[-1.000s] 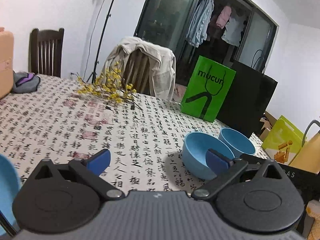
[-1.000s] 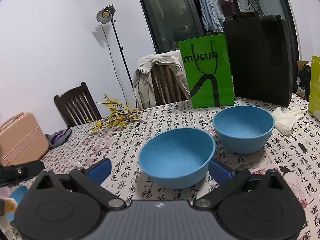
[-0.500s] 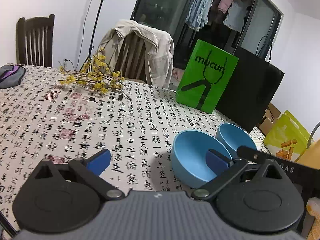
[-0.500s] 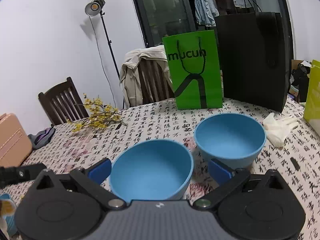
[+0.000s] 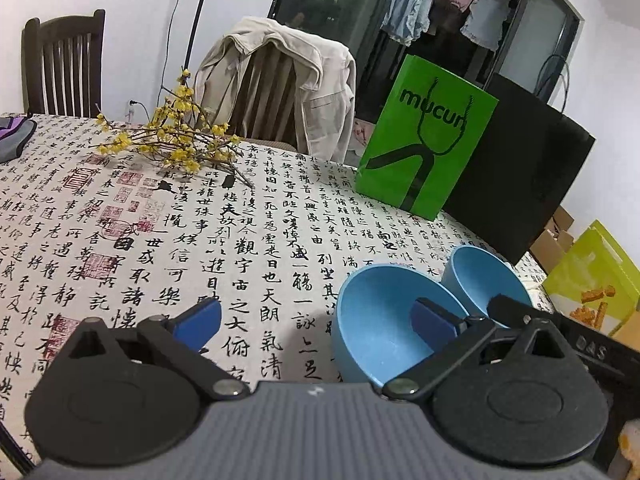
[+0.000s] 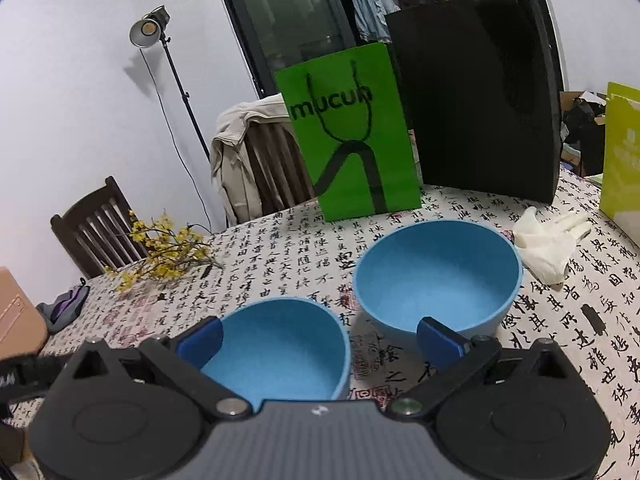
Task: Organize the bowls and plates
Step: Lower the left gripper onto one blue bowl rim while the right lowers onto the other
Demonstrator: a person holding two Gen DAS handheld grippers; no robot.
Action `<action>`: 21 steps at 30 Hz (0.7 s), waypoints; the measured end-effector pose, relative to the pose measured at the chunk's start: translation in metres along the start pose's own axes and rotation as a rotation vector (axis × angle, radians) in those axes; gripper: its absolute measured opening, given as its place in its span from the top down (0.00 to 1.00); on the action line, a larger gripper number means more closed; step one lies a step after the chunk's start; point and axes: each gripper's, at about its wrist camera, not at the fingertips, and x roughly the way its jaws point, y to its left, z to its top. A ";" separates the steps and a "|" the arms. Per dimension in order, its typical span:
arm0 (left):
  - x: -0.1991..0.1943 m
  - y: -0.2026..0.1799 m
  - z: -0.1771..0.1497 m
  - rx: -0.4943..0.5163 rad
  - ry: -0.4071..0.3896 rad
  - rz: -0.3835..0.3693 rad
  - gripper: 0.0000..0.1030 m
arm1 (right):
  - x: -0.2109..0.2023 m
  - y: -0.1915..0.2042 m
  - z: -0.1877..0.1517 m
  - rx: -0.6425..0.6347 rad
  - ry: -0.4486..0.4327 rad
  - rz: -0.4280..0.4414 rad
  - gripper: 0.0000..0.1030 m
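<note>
We look out over a table [image 5: 120, 240] draped in a cloth printed with black calligraphy, and both of our grippers hang above it with their jaws spread wide, holding nothing.

Past the jaws, at the table's far edge, a black paper bag [image 6: 476, 100] stands upright with a green bag [image 6: 352, 136] lettered "mucun" just beside it on the left. Behind them a pale jacket [image 5: 288, 80] hangs over a chair back, and a light stand [image 6: 150, 32] rises against the white wall.

The two blue bowls sit side by side on the cloth, close but not seen to touch. The near bowl [image 6: 280, 352] lies between the blue fingertips of our right gripper [image 6: 320, 336] — its left pad at the bowl's left rim, its right pad out over the gap toward the far bowl [image 6: 436, 276], which stands just ahead of that right pad.

From our left gripper [image 5: 316, 316], the same near bowl [image 5: 380, 320] sits off to the right of the jaws, partly behind the right pad, with the far bowl [image 5: 480, 276] beyond it.

A spray of yellow blossom [image 5: 176, 140] lies well ahead and left of the jaws — and a pair of white gloves [image 6: 548, 240] rests right of the far bowl.
</note>
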 end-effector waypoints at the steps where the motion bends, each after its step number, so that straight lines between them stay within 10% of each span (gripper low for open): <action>1: 0.003 -0.001 0.001 -0.001 0.000 0.004 0.00 | 0.000 -0.002 -0.001 0.007 -0.002 0.001 0.00; 21: 0.053 -0.020 0.004 0.043 0.063 0.118 0.00 | 0.025 -0.008 -0.009 0.021 0.085 -0.051 0.05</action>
